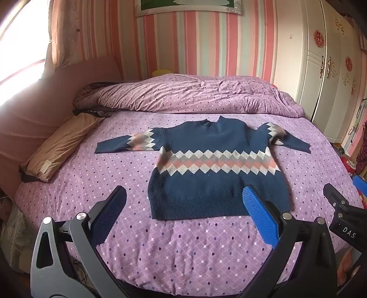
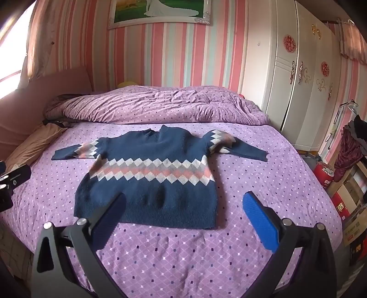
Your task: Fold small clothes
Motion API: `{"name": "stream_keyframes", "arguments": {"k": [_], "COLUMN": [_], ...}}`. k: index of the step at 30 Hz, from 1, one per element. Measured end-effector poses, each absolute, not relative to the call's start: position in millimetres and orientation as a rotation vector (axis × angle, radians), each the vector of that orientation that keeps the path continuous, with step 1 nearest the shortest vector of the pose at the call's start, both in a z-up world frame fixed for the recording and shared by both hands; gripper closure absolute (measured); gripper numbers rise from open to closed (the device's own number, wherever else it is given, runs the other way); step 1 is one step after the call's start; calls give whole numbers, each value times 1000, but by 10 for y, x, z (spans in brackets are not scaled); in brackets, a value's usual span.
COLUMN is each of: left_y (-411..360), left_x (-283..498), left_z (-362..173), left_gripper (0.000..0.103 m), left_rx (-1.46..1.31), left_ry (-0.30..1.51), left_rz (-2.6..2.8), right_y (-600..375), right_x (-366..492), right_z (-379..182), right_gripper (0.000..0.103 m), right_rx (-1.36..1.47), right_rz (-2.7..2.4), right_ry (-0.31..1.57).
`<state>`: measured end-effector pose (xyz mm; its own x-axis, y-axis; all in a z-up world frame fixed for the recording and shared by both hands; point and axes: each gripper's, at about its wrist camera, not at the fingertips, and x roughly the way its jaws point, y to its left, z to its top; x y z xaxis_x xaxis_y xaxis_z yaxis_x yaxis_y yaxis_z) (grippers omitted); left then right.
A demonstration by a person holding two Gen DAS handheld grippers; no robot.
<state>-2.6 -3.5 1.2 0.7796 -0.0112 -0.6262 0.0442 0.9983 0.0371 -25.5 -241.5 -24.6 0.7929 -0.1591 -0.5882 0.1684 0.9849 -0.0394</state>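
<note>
A knitted navy sweater with a diamond-patterned band lies flat, sleeves spread, mid-bed on the quilted purple bedspread. The left gripper and right gripper both gape wide, empty, above the near edge.

A bed in a purple diamond-print sheet fills the room — behind it, a pink-striped wall with a framed picture. A white wardrobe stands right of the bed; a bright window glows at its left.
</note>
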Motion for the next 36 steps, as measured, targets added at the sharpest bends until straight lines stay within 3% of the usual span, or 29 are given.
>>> {"name": "stream_keyframes", "arguments": {"k": [36], "left_y": [72], "left_x": [48], "left_z": [-65], "left_gripper": [3], "left_rx": [44], "left_ry": [683], "left_rz": [-24], "right_y": [-2358], "right_x": [-211], "right_z": [-189], "right_gripper": [1], "right_rx": [19], "right_rz": [-176], "right_ry": [636]}}
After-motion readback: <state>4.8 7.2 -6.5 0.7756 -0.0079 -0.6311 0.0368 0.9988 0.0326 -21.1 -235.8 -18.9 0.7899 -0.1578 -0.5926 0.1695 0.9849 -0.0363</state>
